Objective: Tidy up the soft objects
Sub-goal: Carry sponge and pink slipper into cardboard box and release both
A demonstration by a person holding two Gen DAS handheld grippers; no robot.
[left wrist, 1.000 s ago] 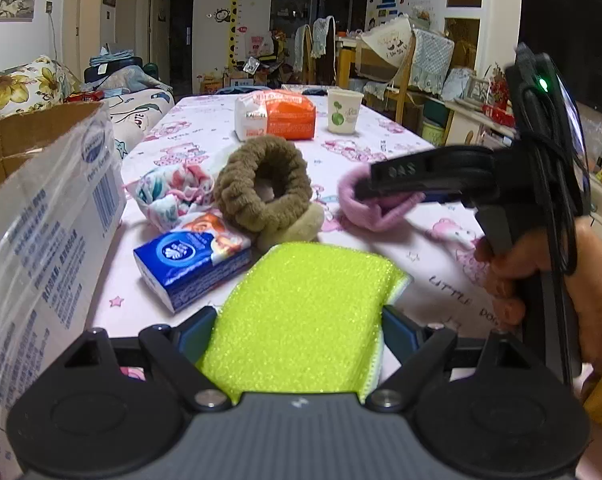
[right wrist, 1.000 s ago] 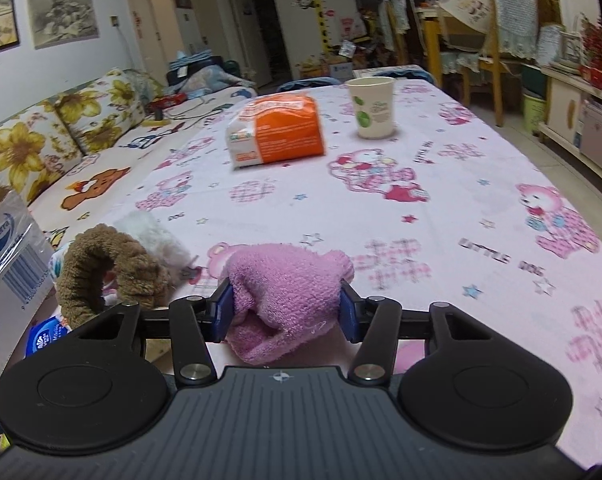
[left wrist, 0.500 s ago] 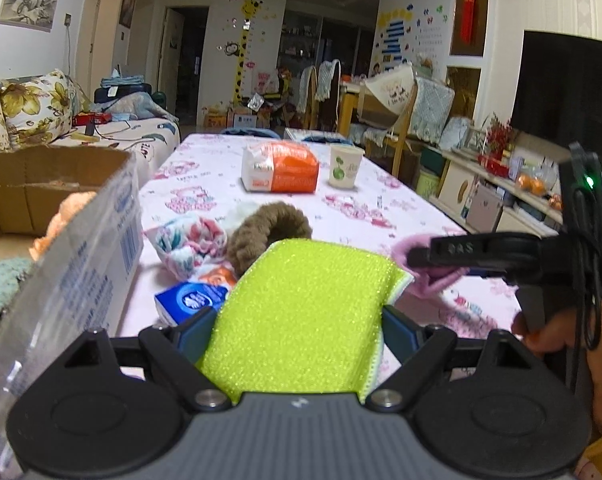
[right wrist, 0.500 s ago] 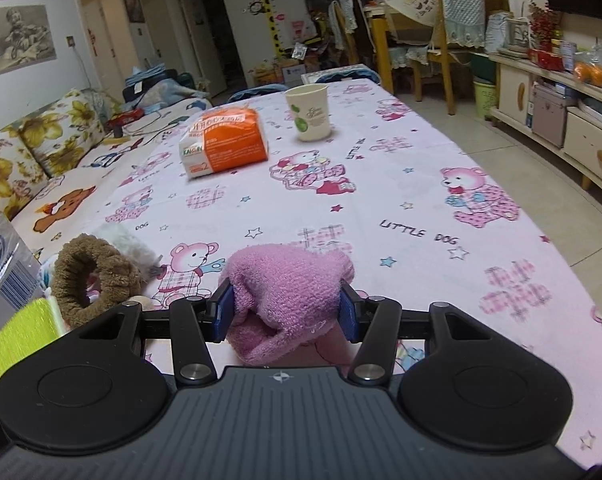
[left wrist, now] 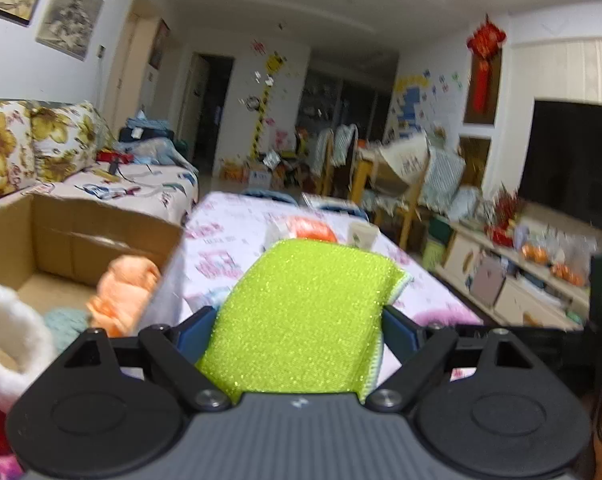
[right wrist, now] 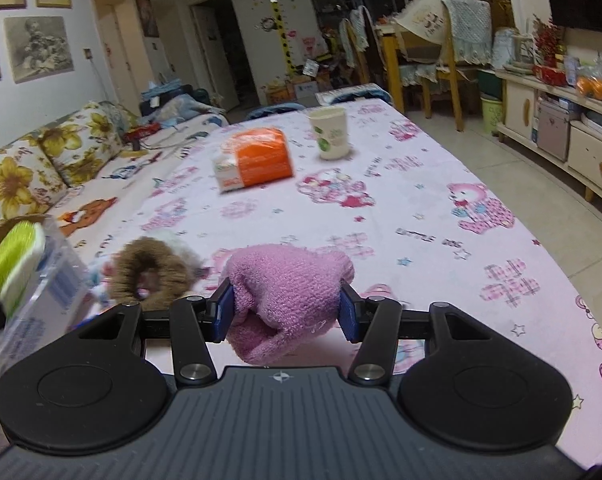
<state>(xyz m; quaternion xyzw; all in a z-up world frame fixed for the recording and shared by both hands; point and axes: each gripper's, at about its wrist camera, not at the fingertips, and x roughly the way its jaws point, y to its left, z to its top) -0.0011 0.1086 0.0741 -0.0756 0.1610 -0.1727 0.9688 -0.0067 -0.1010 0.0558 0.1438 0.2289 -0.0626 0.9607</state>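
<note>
Now you are lifting the green sponge (left wrist: 305, 312), pinched in your left hand-held gripper (left wrist: 301, 326), beside the cardboard box (left wrist: 73, 236), which has come into view; your right hand-held gripper (right wrist: 287, 312) is pinching a pink sock (right wrist: 285, 292).

The sponge (left wrist: 305, 316) has a coarse, glittery lime scouring face over a pale foam edge. The sock (right wrist: 285, 292) is pink looped terry cloth, fuzzy and matt. The box (left wrist: 81, 236) is plain brown cardboard, dull and creased. The tablecloth (right wrist: 421, 208) is smooth printed cloth. The scrunchie (right wrist: 153, 276) is shaggy brown plush. The pack (right wrist: 257, 158) wears glossy orange plastic film. The cup (right wrist: 329, 132) looks like matt paper.
</note>
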